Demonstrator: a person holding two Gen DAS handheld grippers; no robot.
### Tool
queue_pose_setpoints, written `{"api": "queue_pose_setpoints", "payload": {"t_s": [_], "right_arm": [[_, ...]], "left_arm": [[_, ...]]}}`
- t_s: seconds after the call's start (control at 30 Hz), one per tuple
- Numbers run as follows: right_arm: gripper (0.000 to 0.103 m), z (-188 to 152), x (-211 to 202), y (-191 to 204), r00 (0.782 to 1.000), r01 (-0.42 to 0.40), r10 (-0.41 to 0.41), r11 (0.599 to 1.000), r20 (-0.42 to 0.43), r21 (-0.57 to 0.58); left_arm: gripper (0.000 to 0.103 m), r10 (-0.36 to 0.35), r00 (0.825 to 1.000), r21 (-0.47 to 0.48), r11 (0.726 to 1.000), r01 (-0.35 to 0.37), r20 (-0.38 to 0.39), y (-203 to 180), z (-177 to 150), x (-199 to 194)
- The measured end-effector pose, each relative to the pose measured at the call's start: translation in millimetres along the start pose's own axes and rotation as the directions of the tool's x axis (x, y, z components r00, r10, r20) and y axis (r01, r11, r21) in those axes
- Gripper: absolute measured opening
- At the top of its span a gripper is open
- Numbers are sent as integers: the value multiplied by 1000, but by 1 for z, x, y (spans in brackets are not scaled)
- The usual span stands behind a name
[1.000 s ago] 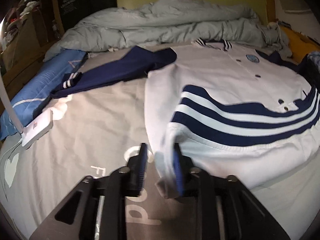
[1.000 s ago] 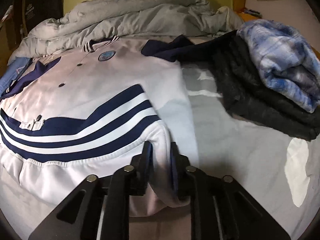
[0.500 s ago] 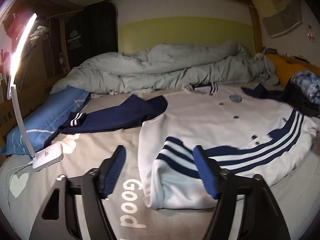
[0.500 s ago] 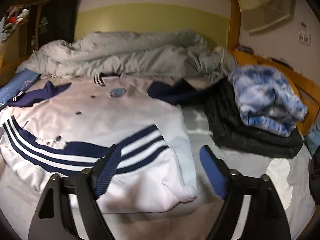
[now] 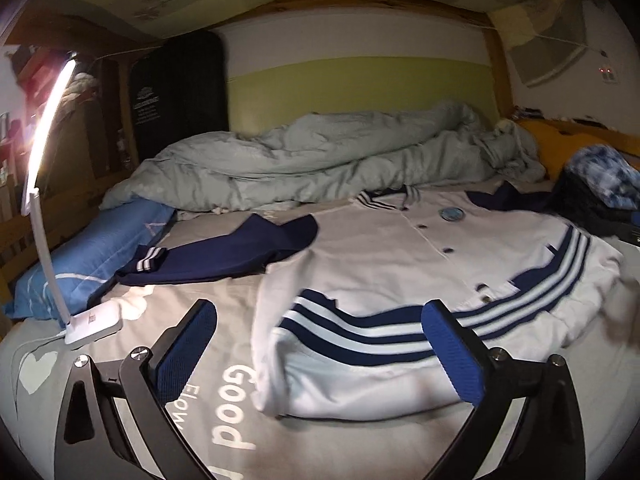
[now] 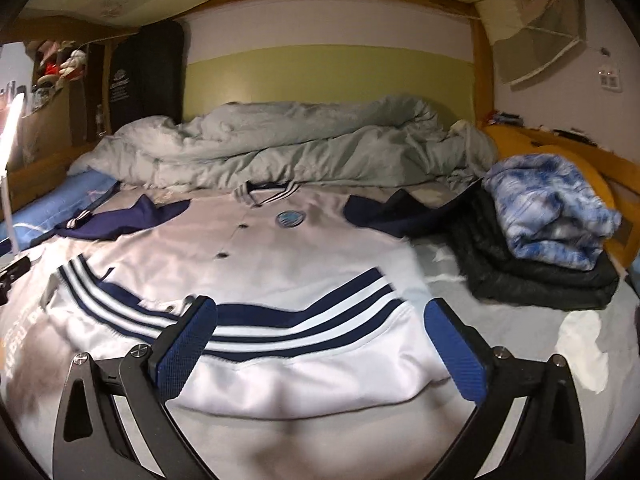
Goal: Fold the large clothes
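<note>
A white jacket [image 6: 280,280] with navy sleeves and navy stripes lies face up on the bed [image 6: 520,340]. Its long axis runs from the striped collar at 12 o'clock down to the hem at 6 o'clock in the right wrist view. In the left wrist view the jacket [image 5: 400,272] sits to the 2 o'clock side, its collar toward 12 and its hem toward 6.

One navy sleeve [image 5: 224,256] stretches out toward 9 o'clock, its striped cuff nearest the blue pillow [image 5: 88,256]. The other navy sleeve [image 6: 396,212] reaches toward 2 o'clock and touches the dark folded garment [image 6: 532,276].

The left gripper [image 5: 320,356] is held with its blue-padded fingers wide apart, above the jacket's lower left corner and holding nothing. The right gripper [image 6: 320,348] is likewise spread wide, above the hem on the lower right side, with no cloth between its fingers.

A rumpled grey duvet [image 6: 280,148] is heaped across the head of the bed at 12 o'clock, just beyond the collar. At 3 o'clock in the right wrist view a blue-and-white fuzzy garment [image 6: 548,208] rests on top of the dark folded one. A lit white desk lamp [image 5: 92,320] stands on the bed sheet at 9 o'clock in the left wrist view, near the sleeve cuff and beside the pillow. The grey sheet carries printed white lettering [image 5: 232,404] just left of the hem.
</note>
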State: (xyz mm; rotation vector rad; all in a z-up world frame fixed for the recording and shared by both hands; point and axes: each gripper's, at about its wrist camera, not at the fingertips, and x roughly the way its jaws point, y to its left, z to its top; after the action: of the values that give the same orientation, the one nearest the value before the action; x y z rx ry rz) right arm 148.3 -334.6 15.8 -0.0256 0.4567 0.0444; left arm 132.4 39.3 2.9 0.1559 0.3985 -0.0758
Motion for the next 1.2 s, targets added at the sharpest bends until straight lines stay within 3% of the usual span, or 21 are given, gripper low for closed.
{"api": "queue_pose_setpoints", "payload": {"t_s": [0.1, 0.17, 0.23, 0.3, 0.4, 0.5, 0.6, 0.73, 0.8, 0.87, 0.97, 1.0, 1.1, 1.2], "right_arm": [[103, -3, 3, 9, 999, -20, 18, 998, -33, -56], [103, -6, 9, 18, 990, -89, 80, 993, -113, -80], [103, -15, 15, 31, 967, -183, 161, 978, -196, -99], [103, -26, 22, 50, 957, -191, 144, 965, -251, -177], [102, -42, 36, 66, 943, -204, 116, 942, -313, -266], [102, -56, 54, 67, 912, -231, 113, 937, -395, -264], [102, -64, 65, 69, 910, -204, 56, 924, -412, -323], [101, -66, 74, 68, 919, -145, -29, 903, -394, -405], [101, -63, 81, 56, 917, -101, -67, 914, -393, -392], [100, -58, 86, 37, 917, -35, -118, 927, -380, -373], [84, -52, 91, 11, 911, 18, -156, 940, -381, -341], [73, -51, 92, 4, 909, 34, -171, 940, -381, -339], [57, -46, 95, -10, 908, 24, -156, 946, -388, -323], [49, -48, 95, -3, 912, 9, -157, 931, -379, -364]], "left_arm": [[103, -120, 992, -6, 993, 120, -46, -10, -5, 1], [103, -165, 983, 8, 986, 166, -85, -18, -10, 6], [100, -158, 980, 93, 981, 170, -117, -34, -17, 10], [91, -164, 973, 165, 968, 190, -160, -51, -26, 17], [90, -176, 959, 197, 955, 221, -221, -63, -36, 27], [90, -176, 943, 210, 948, 239, -282, -67, -45, 43], [90, -138, 934, 243, 944, 225, -330, -68, -55, 58], [85, 18, 945, 280, 957, 78, -328, -53, -66, 79], [83, 11, 935, 218, 973, 72, -356, -33, -66, 88], [74, 30, 936, 212, 976, 48, -351, -23, -66, 91], [67, 77, 936, 233, 972, 6, -344, -13, -67, 93], [67, 74, 934, 222, 975, 6, -350, -9, -67, 94], [61, 76, 933, 223, 975, 5, -351, -2, -67, 97], [51, 97, 937, 255, 967, -9, -334, -5, -67, 99]]}}
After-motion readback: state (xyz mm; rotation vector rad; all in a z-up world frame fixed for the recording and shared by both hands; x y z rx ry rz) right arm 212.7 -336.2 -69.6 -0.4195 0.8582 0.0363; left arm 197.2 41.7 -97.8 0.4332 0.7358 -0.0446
